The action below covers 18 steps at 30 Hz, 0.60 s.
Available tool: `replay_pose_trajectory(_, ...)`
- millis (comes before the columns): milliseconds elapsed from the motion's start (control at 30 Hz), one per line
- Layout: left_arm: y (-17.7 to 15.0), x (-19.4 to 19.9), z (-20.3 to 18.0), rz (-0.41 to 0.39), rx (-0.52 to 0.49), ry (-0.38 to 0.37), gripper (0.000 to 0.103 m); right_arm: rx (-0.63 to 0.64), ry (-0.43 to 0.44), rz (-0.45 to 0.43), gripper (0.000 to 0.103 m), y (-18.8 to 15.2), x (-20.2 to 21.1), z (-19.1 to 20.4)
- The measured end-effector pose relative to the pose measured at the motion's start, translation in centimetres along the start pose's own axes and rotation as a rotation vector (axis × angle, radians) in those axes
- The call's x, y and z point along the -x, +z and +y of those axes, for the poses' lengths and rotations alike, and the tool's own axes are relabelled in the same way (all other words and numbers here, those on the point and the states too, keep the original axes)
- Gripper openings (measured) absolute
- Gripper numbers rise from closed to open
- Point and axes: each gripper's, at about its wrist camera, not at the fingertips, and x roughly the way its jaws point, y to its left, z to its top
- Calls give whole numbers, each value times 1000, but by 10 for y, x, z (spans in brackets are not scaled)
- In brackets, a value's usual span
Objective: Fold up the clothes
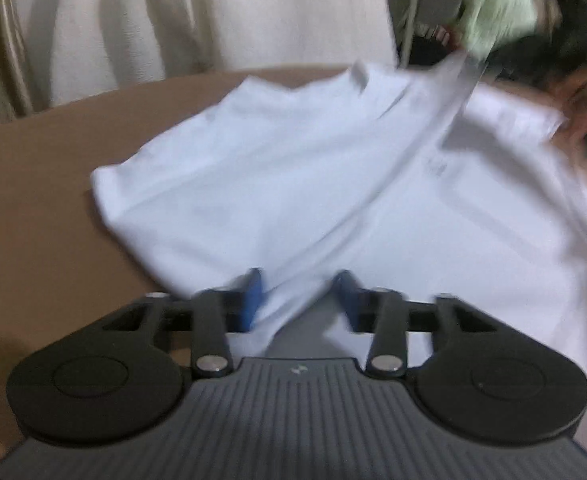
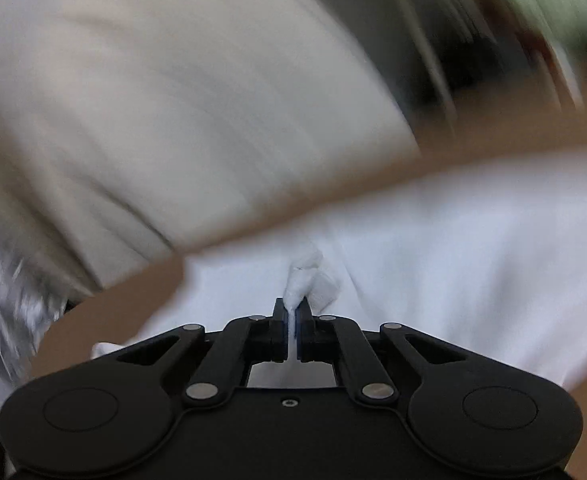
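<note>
Folding under way: a single white garment (image 1: pixel 293 184) lies spread on a brown table (image 1: pixel 45 168), one side already turned over across its middle in a long diagonal fold, while the rest is loose and rumpled. The right gripper (image 2: pixel 292 314) is clamped on a bunched pinch of the white cloth, which pokes up between its blue pads. The left gripper (image 1: pixel 299 292) has its jaws partly apart with a ridge of fabric running between them; whether its pads (image 1: pixel 253 296) press on the cloth cannot be told through the blur. By the look of it, the job is at an early-to-middle stage, with further folds and squaring-up left to do. Count: one garment, two grippers, one table; pale curtains (image 1: pixel 133 20) hang behind, and a green bundle (image 1: pixel 497 4) sits at the far edge
</note>
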Motion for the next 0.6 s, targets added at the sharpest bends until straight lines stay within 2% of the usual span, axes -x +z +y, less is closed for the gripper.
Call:
replay_pose_trajectory(33,-1,2,-2,5,-13,5,22,54,12,-7,5,1,14,4)
replay_pose_trajectory(100,-5,9,0,20,-30,2,17,79,27,83,5,-3,33,-4)
replay_pose_trajectory(167,-8,13,7,25,-22,10,16,148,-51,229,6,-15,31,-18)
replay_pose_trajectory(200,-9,13,9,25,-8,14,16,178,-90,299,10,-21,29,-25)
replay_pose_trajectory(233,-11,14,10,21,1,17,16,159,-117,337,21,-26,29,-36)
replay_pose_trajectory(267,-12,14,11,13,15,22,16,138,-141,370,21,-30,29,-47)
replay_pose_trajectory(367,-15,16,9,-16,44,52,18,-3,-82,314,24,-24,37,-64)
replay_pose_trajectory(400,-16,18,8,-26,51,65,19,-48,-65,298,28,-20,39,-67)
replay_pose_trajectory(467,-17,19,5,-45,20,90,22,-60,-34,268,35,-13,38,-62)
replay_pose_trajectory(533,-19,17,0,-56,-15,114,27,-11,-44,249,45,-6,32,-52)
replay_pose_trajectory(600,-18,13,-1,-70,-12,124,28,57,-68,259,49,-1,20,-43)
